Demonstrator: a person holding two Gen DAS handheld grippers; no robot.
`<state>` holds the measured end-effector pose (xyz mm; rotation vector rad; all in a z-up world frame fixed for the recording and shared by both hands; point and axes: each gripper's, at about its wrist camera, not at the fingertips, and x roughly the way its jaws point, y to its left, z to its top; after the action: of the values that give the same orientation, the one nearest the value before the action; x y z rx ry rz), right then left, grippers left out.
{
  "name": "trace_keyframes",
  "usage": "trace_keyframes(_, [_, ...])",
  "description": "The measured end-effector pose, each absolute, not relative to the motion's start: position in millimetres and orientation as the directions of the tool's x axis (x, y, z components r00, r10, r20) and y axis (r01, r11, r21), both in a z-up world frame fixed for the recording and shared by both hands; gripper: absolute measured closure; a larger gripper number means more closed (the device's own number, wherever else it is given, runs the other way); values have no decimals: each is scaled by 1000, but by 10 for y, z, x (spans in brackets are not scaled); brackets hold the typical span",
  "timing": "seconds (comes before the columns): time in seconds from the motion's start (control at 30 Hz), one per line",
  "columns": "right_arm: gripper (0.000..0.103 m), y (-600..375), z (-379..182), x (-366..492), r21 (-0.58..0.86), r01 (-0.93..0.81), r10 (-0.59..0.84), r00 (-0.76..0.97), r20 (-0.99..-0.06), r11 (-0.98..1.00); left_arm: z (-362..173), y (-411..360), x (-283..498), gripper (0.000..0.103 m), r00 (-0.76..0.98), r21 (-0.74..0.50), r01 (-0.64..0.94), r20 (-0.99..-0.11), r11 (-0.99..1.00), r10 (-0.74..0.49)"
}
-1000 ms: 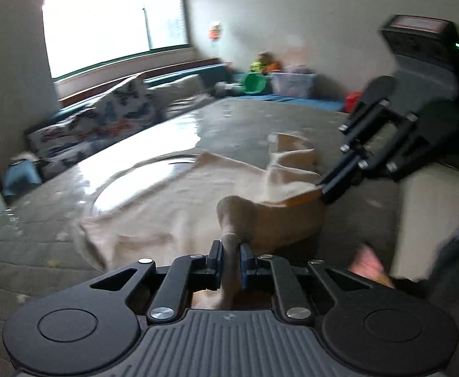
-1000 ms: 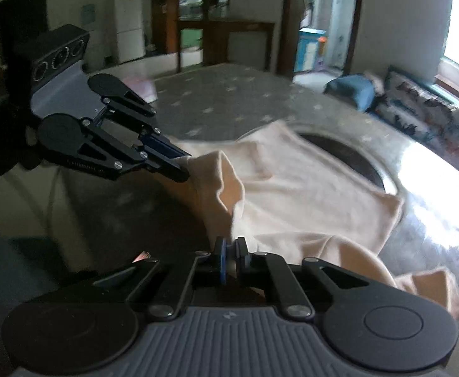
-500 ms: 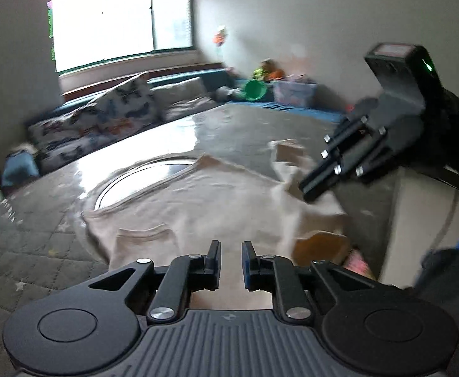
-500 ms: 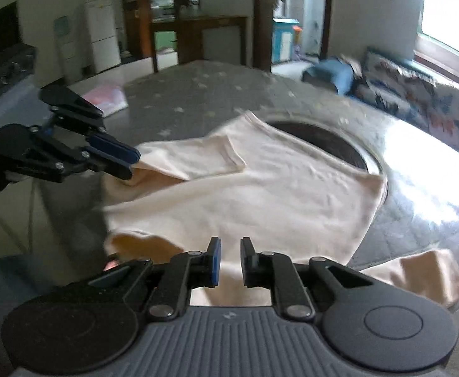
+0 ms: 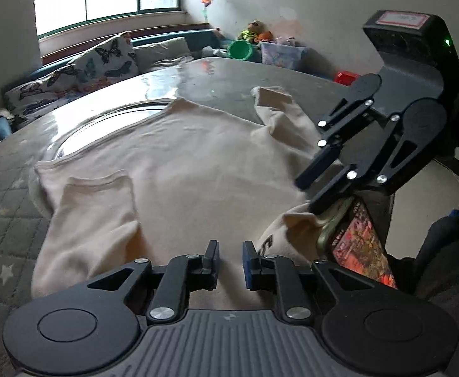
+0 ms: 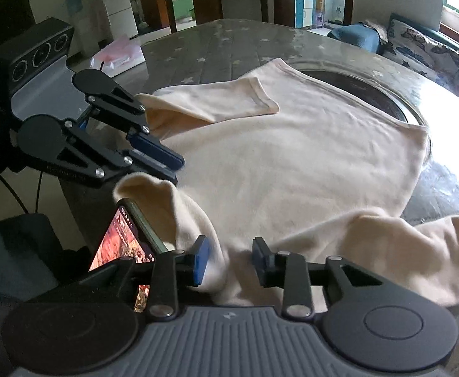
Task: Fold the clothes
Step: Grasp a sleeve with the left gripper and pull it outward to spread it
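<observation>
Sweater (image 5: 198,157), cream-coloured, spread flat across the near edge of a grey star-quilted table (image 5: 6,220), with both grippers above it.

Left gripper (image 5: 231,259) has its jaws slightly apart over the fabric, gripping nothing. Right gripper (image 6: 229,260) has just been opening; a fold of sweater lies loose between its jaws, unpinched. One sleeve (image 6: 217,100) is folded across the body. A phone (image 6: 125,242) with a lit screen leans at the table's near edge, its writing too small to read.
</observation>
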<state>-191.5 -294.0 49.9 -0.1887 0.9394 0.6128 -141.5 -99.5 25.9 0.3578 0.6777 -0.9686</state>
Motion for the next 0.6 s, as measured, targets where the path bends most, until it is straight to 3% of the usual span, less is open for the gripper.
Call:
trace_keyframes(0.1, [71, -2955, 573, -1894, 104, -560, 418, 468, -779, 822, 385, -931, -1353, 84, 463, 8, 808, -627, 590, -626])
trace_keyframes(0.23, [69, -2973, 599, -1826, 110, -533, 418, 503, -756, 839, 506, -910, -1157, 61, 587, 43, 712, -584, 701, -561])
trace_keyframes(0.37, [68, -3028, 587, -1756, 114, -490, 401, 533, -745, 864, 573, -859, -921, 60, 621, -2, 637, -591, 771, -515])
trace_keyframes(0.6, [67, -3121, 447, -1656, 147, -423, 379, 542, -750, 894, 456, -1218, -833, 60, 621, 92, 627, -659, 773, -425])
